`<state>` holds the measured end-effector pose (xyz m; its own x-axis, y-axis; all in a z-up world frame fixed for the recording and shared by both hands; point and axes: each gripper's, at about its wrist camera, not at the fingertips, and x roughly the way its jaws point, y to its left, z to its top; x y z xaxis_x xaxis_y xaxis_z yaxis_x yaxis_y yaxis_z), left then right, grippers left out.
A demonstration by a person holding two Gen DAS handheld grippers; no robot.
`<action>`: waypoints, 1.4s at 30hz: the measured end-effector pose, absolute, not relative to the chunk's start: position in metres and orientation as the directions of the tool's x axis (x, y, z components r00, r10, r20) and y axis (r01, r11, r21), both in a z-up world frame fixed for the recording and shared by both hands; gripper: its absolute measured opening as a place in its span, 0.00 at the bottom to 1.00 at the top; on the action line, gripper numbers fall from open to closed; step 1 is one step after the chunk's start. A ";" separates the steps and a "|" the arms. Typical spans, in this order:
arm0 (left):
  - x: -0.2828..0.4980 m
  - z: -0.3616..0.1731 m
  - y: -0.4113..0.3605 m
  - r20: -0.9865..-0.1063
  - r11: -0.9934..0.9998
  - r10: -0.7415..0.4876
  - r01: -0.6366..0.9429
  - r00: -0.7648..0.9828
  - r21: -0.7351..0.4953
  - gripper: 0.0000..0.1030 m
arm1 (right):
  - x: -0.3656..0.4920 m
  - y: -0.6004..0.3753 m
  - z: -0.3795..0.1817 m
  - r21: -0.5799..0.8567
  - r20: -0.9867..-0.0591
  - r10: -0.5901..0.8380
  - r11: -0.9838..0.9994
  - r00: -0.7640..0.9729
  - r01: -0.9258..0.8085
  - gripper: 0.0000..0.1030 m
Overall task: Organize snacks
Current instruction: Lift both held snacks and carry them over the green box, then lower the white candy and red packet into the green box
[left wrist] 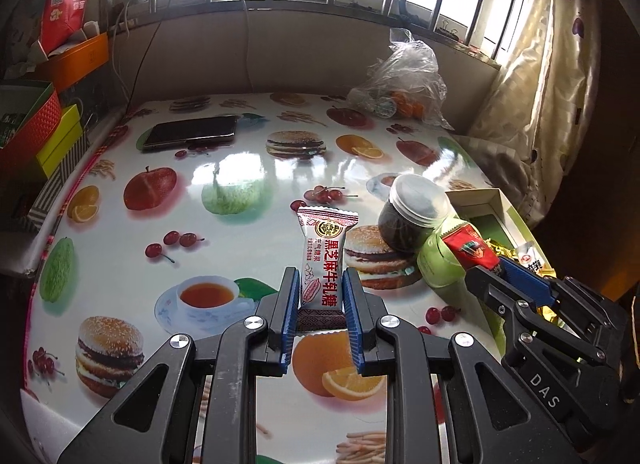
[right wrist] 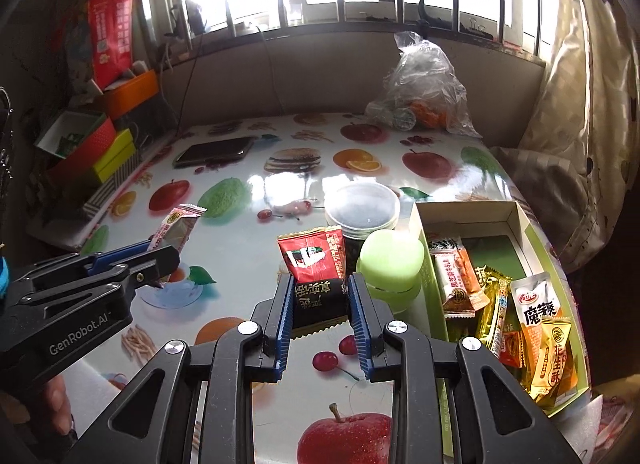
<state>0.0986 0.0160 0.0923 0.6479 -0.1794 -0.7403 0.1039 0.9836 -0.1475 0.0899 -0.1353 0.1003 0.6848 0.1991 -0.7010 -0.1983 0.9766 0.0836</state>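
My left gripper (left wrist: pixel 320 278) is shut on a white and maroon sesame nougat packet (left wrist: pixel 322 260), held upright above the table; it also shows in the right wrist view (right wrist: pixel 176 226). My right gripper (right wrist: pixel 320 284) is shut on a red and black snack packet (right wrist: pixel 316 276), also above the table; the packet shows in the left wrist view (left wrist: pixel 470 248). A white open box (right wrist: pixel 472 208) at the right holds several snack packets (right wrist: pixel 536 328). The right gripper is just left of the box.
A clear-lidded jar of dark contents (right wrist: pixel 362 210) and a green bottle (right wrist: pixel 390 260) stand beside the box. A phone (right wrist: pixel 214 152) lies at the far left, a plastic bag (right wrist: pixel 424 88) at the back. Coloured boxes (right wrist: pixel 100 144) stack off the table's left edge.
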 end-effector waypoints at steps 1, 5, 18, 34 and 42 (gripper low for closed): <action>0.099 0.094 0.013 -0.738 0.983 -0.185 0.113 0.649 -0.147 0.22 | 0.088 -0.139 0.101 0.085 -0.699 0.195 0.978 0.688 -0.192 0.25; 0.100 0.100 -0.002 -0.731 0.978 -0.207 0.146 0.650 -0.147 0.22 | 0.082 -0.154 0.105 0.085 -0.694 0.174 0.983 0.699 -0.161 0.25; 0.105 0.109 -0.057 -0.720 0.954 -0.288 0.259 0.631 -0.154 0.22 | 0.063 -0.204 0.112 0.101 -0.681 0.108 0.993 0.724 -0.053 0.25; 0.119 0.110 -0.116 -0.720 0.915 -0.374 0.361 0.584 -0.182 0.22 | 0.047 -0.263 0.097 0.114 -0.699 0.025 0.991 0.714 0.077 0.25; 0.130 0.098 -0.140 -0.743 0.899 -0.396 0.391 0.540 -0.195 0.22 | 0.047 -0.278 0.077 0.116 -0.730 0.007 0.987 0.684 0.114 0.25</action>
